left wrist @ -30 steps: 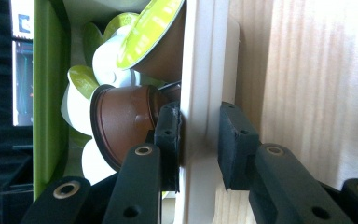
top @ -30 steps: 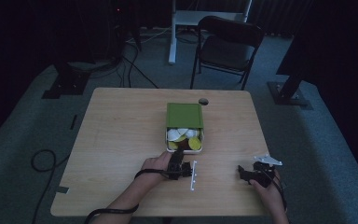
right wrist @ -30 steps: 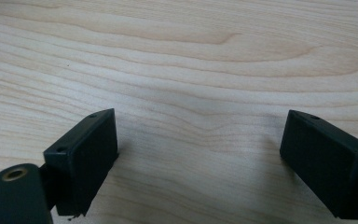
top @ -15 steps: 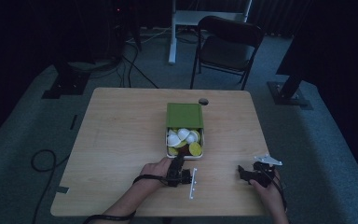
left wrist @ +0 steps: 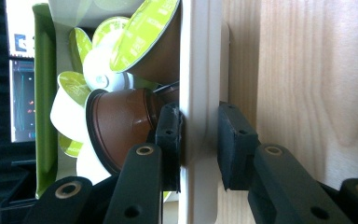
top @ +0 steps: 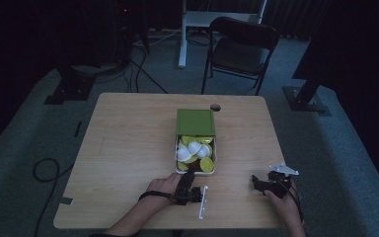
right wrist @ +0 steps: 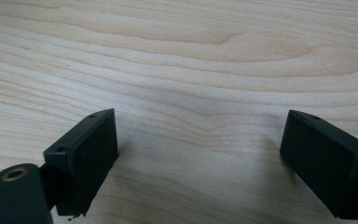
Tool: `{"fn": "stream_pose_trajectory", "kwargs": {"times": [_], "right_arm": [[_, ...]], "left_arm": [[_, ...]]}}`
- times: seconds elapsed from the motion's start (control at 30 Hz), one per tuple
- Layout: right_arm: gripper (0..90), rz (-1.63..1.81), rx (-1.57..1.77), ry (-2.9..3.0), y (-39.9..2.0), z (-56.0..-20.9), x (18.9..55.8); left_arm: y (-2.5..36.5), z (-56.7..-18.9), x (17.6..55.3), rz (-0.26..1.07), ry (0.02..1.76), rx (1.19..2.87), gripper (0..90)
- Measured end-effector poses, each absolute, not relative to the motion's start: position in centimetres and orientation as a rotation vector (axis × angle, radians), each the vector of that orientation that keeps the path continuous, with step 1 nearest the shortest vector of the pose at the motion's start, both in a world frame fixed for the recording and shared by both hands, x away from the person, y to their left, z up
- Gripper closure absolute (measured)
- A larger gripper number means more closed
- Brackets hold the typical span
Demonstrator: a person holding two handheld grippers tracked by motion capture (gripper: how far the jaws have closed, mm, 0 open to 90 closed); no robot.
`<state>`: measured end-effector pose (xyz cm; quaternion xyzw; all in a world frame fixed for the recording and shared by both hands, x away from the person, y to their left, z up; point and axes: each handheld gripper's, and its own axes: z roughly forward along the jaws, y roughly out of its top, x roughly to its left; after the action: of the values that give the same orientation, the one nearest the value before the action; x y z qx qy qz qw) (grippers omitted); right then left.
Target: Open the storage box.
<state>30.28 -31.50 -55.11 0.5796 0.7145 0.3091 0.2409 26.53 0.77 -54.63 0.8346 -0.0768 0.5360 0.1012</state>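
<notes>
A box of coffee capsules stands mid-table: a green sleeve point(top: 195, 122) with a white drawer point(top: 177, 165) slid partly out toward the near edge. The drawer holds several green-lidded capsules point(top: 196, 150), brown and white. My left gripper point(top: 189, 176) point(left wrist: 199, 135) is turned on its side and shut on the drawer's white front wall point(left wrist: 198, 70), one pad inside against a brown capsule point(left wrist: 121, 121), the other outside. My right gripper point(top: 256, 183) point(right wrist: 200, 140) rests open on the bare wood to the right, nothing between its jaws.
A small dark round thing point(top: 215, 107) lies on the table point(top: 128, 138) just behind the box. A folding chair point(top: 242, 49) stands beyond the far edge, with cables point(top: 47, 168) on the floor at the left.
My left hand has drawn back toward the near edge and the white drawer has slid farther out of the green sleeve, which stayed put. The right gripper has not moved.
</notes>
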Motion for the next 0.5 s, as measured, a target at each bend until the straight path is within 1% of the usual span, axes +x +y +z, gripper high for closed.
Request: {"fn": "stream_pose_trajectory", "kwargs": {"times": [0.5], "right_arm": [[10.7, 0.845, 1.586, 1.955, -31.5, -55.1, 30.3]], "left_arm": [[0.8, -54.6, 25.2, 1.579, -0.235, 2.46, 72.6]]}}
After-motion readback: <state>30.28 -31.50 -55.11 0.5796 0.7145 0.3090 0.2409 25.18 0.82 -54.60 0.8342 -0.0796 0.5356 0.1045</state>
